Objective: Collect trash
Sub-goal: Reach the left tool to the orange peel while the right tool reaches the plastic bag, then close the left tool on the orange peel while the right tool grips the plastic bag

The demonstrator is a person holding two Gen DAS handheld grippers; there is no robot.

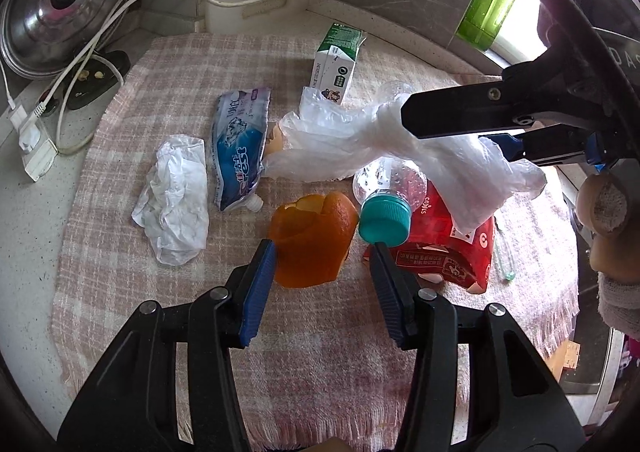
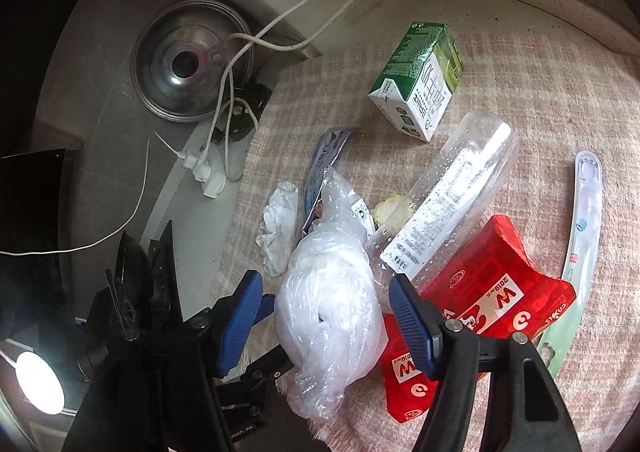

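Note:
Trash lies on a pink checked cloth [image 1: 320, 352]. My left gripper [image 1: 322, 248] is open around an orange peel [image 1: 316, 244]: the left pad touches its edge, and the right pad stands apart beside a clear bottle's teal cap [image 1: 384, 218]. A puffy clear plastic bag [image 2: 332, 312] sits between the fingers of my open right gripper [image 2: 324, 280], and the left pad is clear of it. In the left wrist view this bag [image 1: 340, 140] passes between the right gripper's [image 1: 444, 132] fingers above the bottle. A red packet [image 2: 500, 292] lies under the bottle [image 2: 460, 180].
A crumpled tissue [image 1: 176, 204], a blue-white pouch [image 1: 240, 148] and a green-white carton [image 1: 336, 60] lie farther back, and a toothbrush pack [image 2: 580, 220] lies at the right. Off the cloth are a steel pot lid [image 1: 60, 4] and a power strip with cables [image 1: 32, 144].

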